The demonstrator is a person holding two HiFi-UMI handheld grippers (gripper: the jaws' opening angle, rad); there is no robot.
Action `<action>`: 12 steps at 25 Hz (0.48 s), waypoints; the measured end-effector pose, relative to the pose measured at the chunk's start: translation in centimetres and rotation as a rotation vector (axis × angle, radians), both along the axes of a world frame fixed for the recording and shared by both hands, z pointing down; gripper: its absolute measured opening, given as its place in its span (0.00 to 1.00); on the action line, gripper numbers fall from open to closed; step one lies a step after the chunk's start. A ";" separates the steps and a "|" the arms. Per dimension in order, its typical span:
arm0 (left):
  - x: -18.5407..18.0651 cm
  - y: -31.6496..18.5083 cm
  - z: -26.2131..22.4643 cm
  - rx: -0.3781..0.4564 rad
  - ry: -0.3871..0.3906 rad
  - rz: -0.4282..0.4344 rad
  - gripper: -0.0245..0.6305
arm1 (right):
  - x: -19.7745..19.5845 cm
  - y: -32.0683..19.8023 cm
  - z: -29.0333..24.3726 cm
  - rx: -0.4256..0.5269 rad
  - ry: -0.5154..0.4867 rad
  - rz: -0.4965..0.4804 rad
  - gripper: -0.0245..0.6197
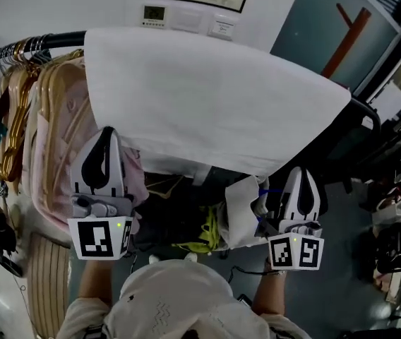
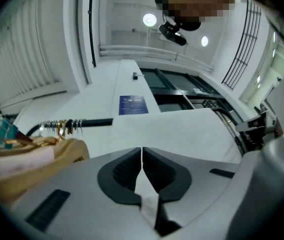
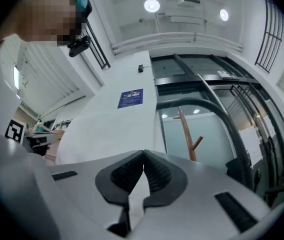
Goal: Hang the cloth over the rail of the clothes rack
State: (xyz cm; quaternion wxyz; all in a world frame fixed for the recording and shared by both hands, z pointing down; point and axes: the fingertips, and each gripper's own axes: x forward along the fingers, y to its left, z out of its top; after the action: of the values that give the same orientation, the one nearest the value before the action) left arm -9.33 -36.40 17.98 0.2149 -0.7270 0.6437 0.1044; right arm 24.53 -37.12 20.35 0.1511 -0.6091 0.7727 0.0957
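A large white cloth (image 1: 207, 101) lies draped over the black rail (image 1: 56, 39) of the clothes rack, spread wide. My left gripper (image 1: 107, 134) is at the cloth's lower left corner and my right gripper (image 1: 301, 172) at its lower right corner. Both point upward. In the left gripper view the left gripper (image 2: 141, 151) has its pads together, with a thin white strip of the cloth (image 2: 172, 129) pinched between them. The right gripper view shows the right gripper (image 3: 143, 156) the same way, and the cloth (image 3: 107, 129) rises beyond it.
Gold hangers (image 1: 13, 111) and a pink garment (image 1: 52, 154) crowd the rail's left end. A brown coat stand (image 1: 349, 37) is behind the rack at the right. Below the cloth are another white bundle (image 1: 241, 214) and a yellow-green item (image 1: 207, 237).
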 end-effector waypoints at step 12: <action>7.6 1.0 18.7 -0.397 0.020 0.202 0.07 | -9.9 2.0 15.7 -0.311 -0.015 -0.446 0.07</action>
State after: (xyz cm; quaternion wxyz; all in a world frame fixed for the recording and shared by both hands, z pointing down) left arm -1.76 -35.38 36.65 0.0497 -0.8148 0.5776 0.0039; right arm 14.67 -35.14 36.02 0.0786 -0.4405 0.8920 -0.0643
